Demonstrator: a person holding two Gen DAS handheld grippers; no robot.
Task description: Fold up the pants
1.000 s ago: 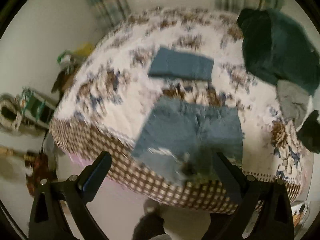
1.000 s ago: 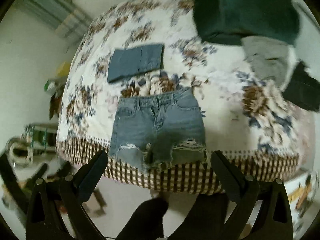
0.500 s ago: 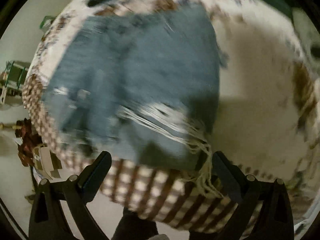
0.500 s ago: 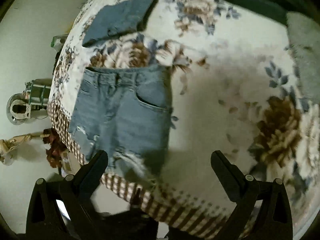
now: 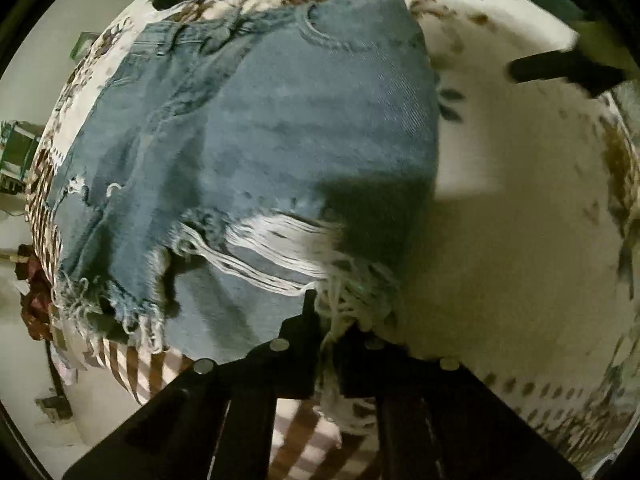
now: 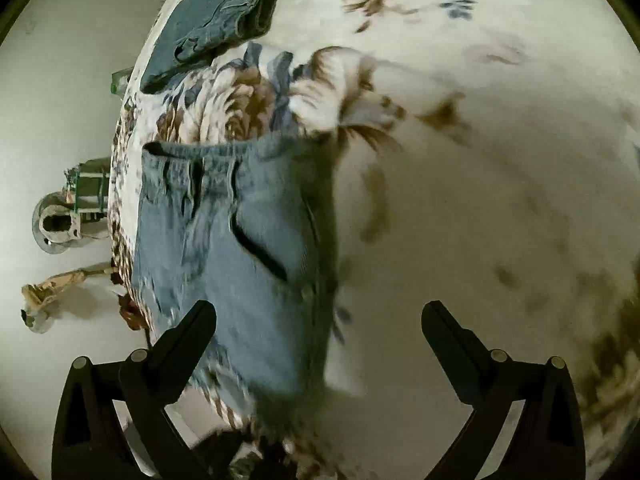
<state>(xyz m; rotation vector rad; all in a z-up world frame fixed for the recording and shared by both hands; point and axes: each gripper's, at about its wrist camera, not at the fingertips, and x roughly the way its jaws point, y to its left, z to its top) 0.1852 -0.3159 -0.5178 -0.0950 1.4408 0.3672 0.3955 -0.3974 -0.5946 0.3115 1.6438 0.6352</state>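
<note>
Floral bedding in cream, brown and blue covers the bed I'm working over, its checked brown-and-white skirt hanging at the near edge. Light blue distressed denim shorts lie flat near that edge, waistband away from me and the frayed white-threaded hems toward me. My left gripper has its fingers brought together on the frayed hem at the shorts' right leg corner, threads bunched between them. My right gripper has its fingers spread wide, hovering over the shorts' right side, the left finger over denim and the right finger over bare bedding; I see no contact. Beyond the waistband lies a darker blue folded denim piece, apart from the shorts.
</note>
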